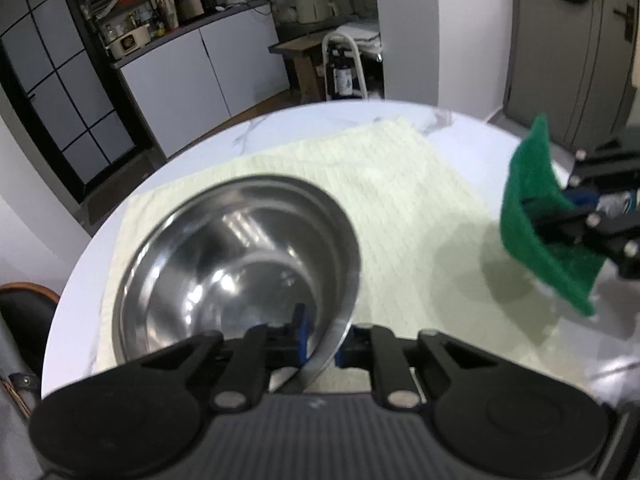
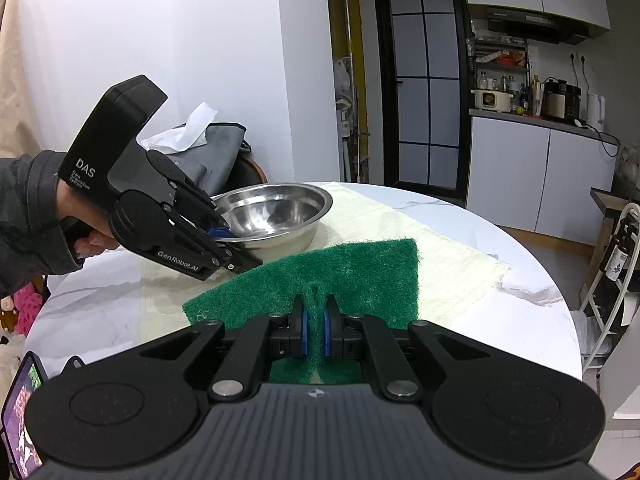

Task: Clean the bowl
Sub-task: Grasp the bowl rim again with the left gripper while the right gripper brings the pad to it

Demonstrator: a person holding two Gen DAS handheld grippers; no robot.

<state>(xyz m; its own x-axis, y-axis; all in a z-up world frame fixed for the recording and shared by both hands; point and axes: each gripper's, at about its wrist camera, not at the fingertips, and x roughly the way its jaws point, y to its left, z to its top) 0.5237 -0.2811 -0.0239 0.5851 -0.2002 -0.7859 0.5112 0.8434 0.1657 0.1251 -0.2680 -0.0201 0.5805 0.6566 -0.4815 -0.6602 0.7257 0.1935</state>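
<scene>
Steel bowl (image 1: 236, 264), empty, on pale cloth (image 1: 400, 184); left gripper (image 1: 320, 340) clamps its near rim. Right gripper (image 2: 315, 320), closed, pinches green scouring pad (image 2: 360, 272) beside it.

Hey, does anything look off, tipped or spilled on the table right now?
Only the bowl: it sits tilted on the cloth, its near rim pinched by the left gripper. That looks deliberate. The scouring pad is bent in the right gripper, off the table. No spill shows.
</scene>
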